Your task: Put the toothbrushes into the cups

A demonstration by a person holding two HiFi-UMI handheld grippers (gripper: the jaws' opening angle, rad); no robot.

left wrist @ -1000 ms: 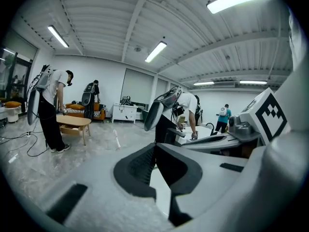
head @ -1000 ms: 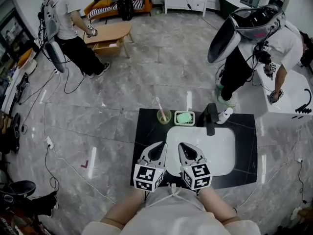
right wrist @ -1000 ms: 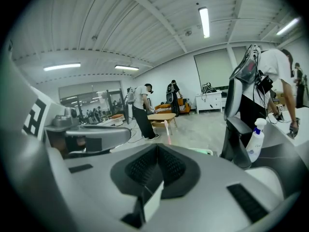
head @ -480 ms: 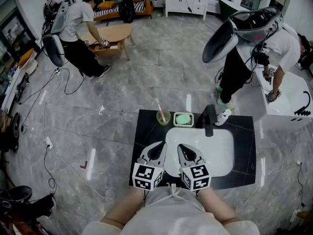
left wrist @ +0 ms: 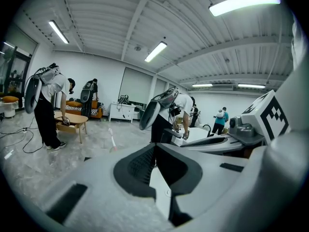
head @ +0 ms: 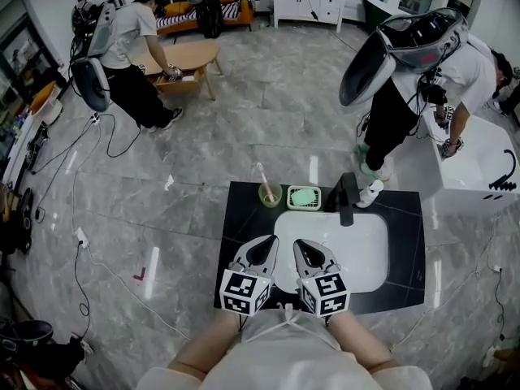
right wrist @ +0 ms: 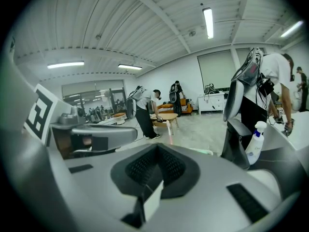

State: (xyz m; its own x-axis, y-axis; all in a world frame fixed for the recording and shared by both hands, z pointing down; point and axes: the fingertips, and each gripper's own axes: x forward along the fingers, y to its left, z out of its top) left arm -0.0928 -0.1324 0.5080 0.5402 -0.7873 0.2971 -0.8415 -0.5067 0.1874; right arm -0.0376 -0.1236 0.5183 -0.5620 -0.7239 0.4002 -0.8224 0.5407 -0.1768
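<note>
Head view: holding left gripper and right gripper clenched shut, empty, side by side above white oval sink basin. Beyond, seeing slim pink toothbrush upright inside translucent green plastic cup on black countertop. Risk: toppling that light cup by reaching in closed.
</note>
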